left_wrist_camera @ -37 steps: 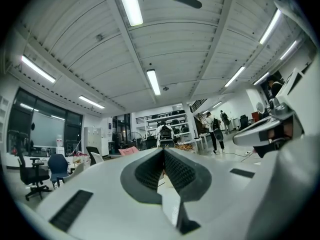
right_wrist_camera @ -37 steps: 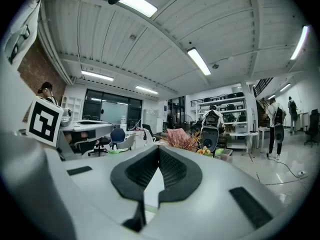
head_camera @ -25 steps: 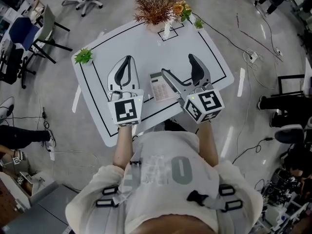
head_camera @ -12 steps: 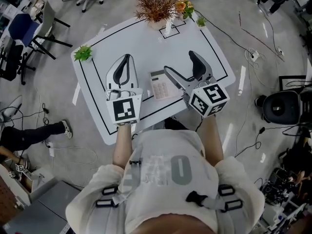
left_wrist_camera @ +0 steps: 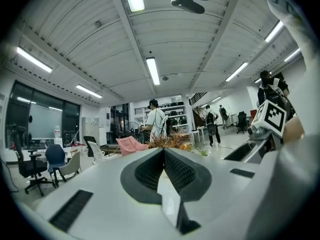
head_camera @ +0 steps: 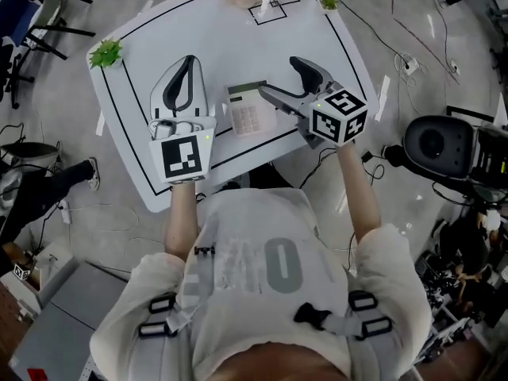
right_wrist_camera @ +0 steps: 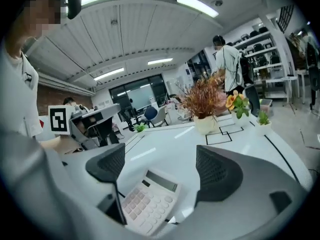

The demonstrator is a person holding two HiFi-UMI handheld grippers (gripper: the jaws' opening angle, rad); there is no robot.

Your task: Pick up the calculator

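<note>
Right gripper (right_wrist_camera: 161, 170), jaws parted, is framing the calculator (right_wrist_camera: 149, 202), long axis running near-to-far; left gripper (left_wrist_camera: 164, 170) is idling closed, empty.

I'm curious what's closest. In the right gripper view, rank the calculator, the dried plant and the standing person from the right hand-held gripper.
1. calculator, right at its jaws.
2. dried plant, far edge of the table.
3. standing person, beyond the table.
</note>
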